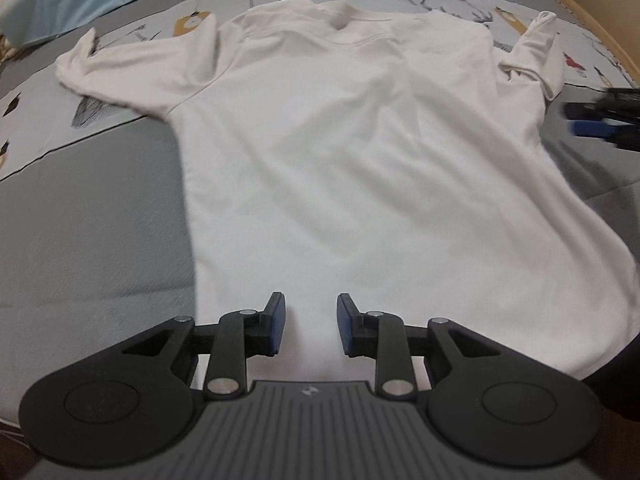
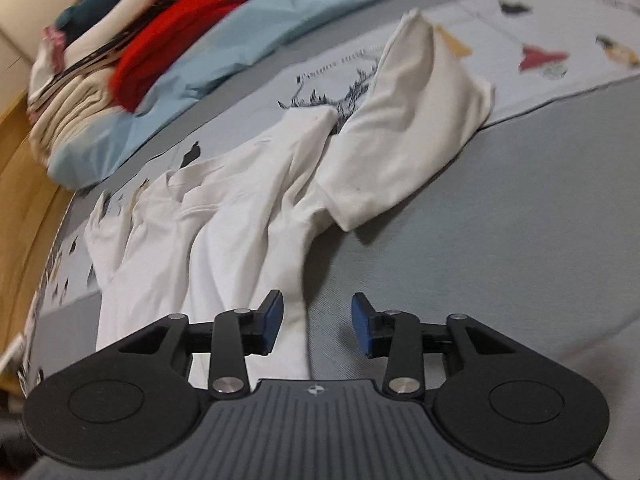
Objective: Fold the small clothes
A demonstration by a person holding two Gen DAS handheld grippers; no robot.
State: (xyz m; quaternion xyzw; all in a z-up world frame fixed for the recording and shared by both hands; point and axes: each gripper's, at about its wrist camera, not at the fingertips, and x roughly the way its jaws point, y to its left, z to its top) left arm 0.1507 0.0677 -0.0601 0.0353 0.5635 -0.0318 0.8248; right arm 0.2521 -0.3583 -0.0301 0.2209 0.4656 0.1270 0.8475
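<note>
1. I had the white T-shirt (image 1: 340, 152) spread flat on the grey bedcover (image 1: 92, 224), collar at the far end and hem nearest my left camera.
2. My left gripper (image 1: 311, 326) was released, its blue pads (image 1: 278, 326) apart with nothing between them, hovering over the middle of the hem; I could not tell whether it touched the cloth.
3. Both short sleeves lay out to the sides, the left one (image 1: 92, 68) fairly flat, the right one (image 1: 536, 56) rumpled and partly standing up.
4. My right gripper (image 2: 316, 330) was likewise released and empty, jaws wide, poised at the shirt's (image 2: 240, 208) side edge: one finger over white fabric, the other over bare bedcover (image 2: 500, 220).
5. From that right view the near sleeve (image 2: 404, 128) was bunched into a peak, and the body showed long creases.
6. In the left view I saw the right gripper (image 1: 600, 120) blurred at the frame's right edge, just beside the shirt.
7. A light blue sheet (image 2: 224, 52) and a pile of clothes (image 2: 132, 36), including something red, sat beyond the collar end.
8. A printed panel (image 2: 560, 32) on the bedcover lay under the shoulders.
</note>
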